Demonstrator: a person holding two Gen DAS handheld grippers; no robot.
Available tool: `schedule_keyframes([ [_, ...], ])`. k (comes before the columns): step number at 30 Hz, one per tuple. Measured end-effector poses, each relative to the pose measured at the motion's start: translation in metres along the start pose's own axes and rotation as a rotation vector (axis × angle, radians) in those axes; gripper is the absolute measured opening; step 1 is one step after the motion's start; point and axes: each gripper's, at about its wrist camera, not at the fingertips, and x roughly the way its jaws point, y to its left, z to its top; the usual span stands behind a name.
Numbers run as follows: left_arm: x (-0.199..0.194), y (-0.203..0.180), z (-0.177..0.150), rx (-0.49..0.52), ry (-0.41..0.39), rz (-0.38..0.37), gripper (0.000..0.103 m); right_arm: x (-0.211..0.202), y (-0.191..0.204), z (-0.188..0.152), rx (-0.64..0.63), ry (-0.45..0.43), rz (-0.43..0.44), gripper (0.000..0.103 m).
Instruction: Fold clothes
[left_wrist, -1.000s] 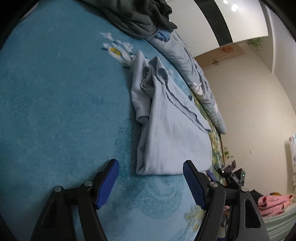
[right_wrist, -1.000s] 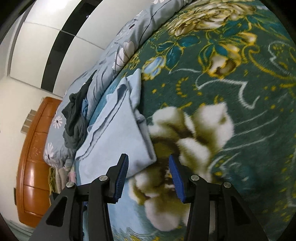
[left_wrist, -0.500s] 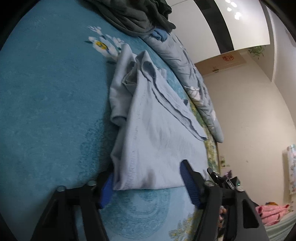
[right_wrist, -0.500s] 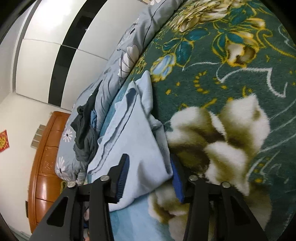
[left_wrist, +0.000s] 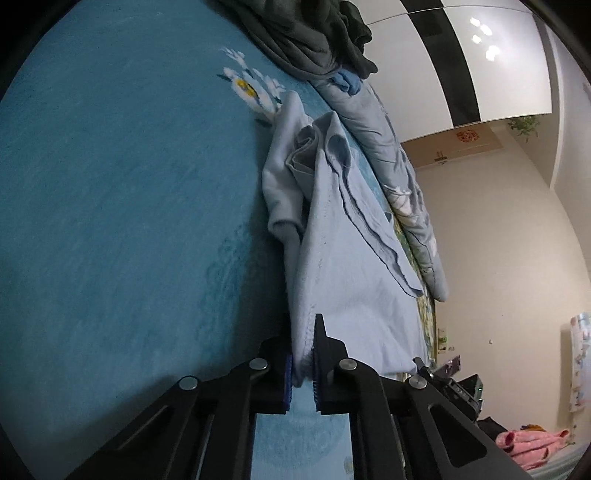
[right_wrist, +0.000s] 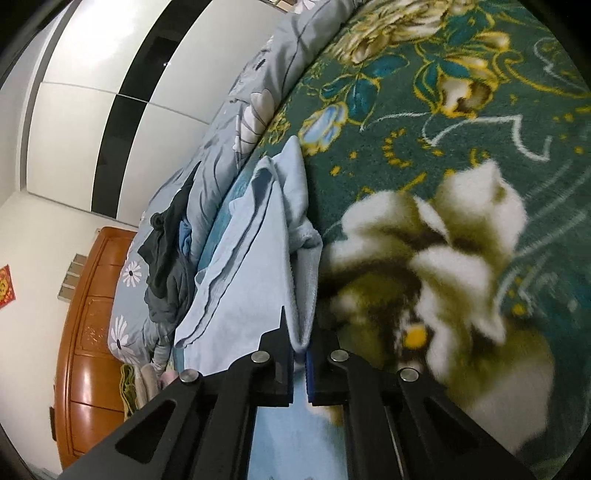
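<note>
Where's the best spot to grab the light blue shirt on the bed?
Probably the near hem corners, reached from the near edge. The light blue shirt lies flat and lengthwise, so its hem is nearest. The left gripper and right gripper have just closed on those corners.

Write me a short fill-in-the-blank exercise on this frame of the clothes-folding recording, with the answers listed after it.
1. Both grippers are clamped on the near edge of a light ____ garment.
2. The left gripper has just been closing, and its pads now pinch the ____ of that garment.
3. In the right wrist view, the right gripper sits beside a large ____ flower printed on the blanket.
4. Beyond the garment, a dark ____ pile of clothes lies on the bed.

Missing words: blue; corner; white; grey
</note>
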Motion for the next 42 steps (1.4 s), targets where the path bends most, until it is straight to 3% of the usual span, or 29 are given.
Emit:
schedule_keyframes([
  [10,-0.039,-0.009,-0.037,0.068,0.050,-0.021,0.008,-0.040,-0.005,-0.033,-0.018,-0.008,0.019,0.003],
  [17,-0.067,-0.009,-0.072,0.141,0.104,0.002,0.008,-0.091,-0.006,-0.075,-0.091,-0.031,0.046,0.003],
  [21,-0.057,0.003,-0.076,0.112,0.129,0.008,0.008,-0.089,-0.014,-0.084,-0.099,-0.016,-0.003,0.003],
  [27,-0.056,-0.007,-0.075,0.198,0.145,0.025,0.013,-0.082,-0.022,-0.083,-0.105,0.018,-0.045,0.005],
  [30,-0.063,-0.011,-0.071,0.253,0.121,0.057,0.022,-0.082,-0.023,-0.082,-0.123,0.028,-0.061,0.006],
  [32,-0.069,-0.014,-0.068,0.297,0.097,0.089,0.039,-0.082,-0.022,-0.082,-0.141,0.034,-0.075,0.007],
  [34,-0.077,-0.018,-0.062,0.353,0.058,0.133,0.045,-0.085,-0.016,-0.080,-0.188,0.031,-0.116,0.007],
  [36,-0.079,-0.023,-0.054,0.403,0.020,0.189,0.048,-0.089,-0.010,-0.075,-0.245,0.010,-0.166,0.008],
  [39,-0.075,-0.029,-0.040,0.468,-0.032,0.264,0.050,-0.094,-0.001,-0.065,-0.315,-0.023,-0.231,0.020],
  [42,-0.066,-0.034,-0.026,0.505,-0.061,0.300,0.050,-0.088,0.007,-0.044,-0.332,-0.039,-0.264,0.021],
])
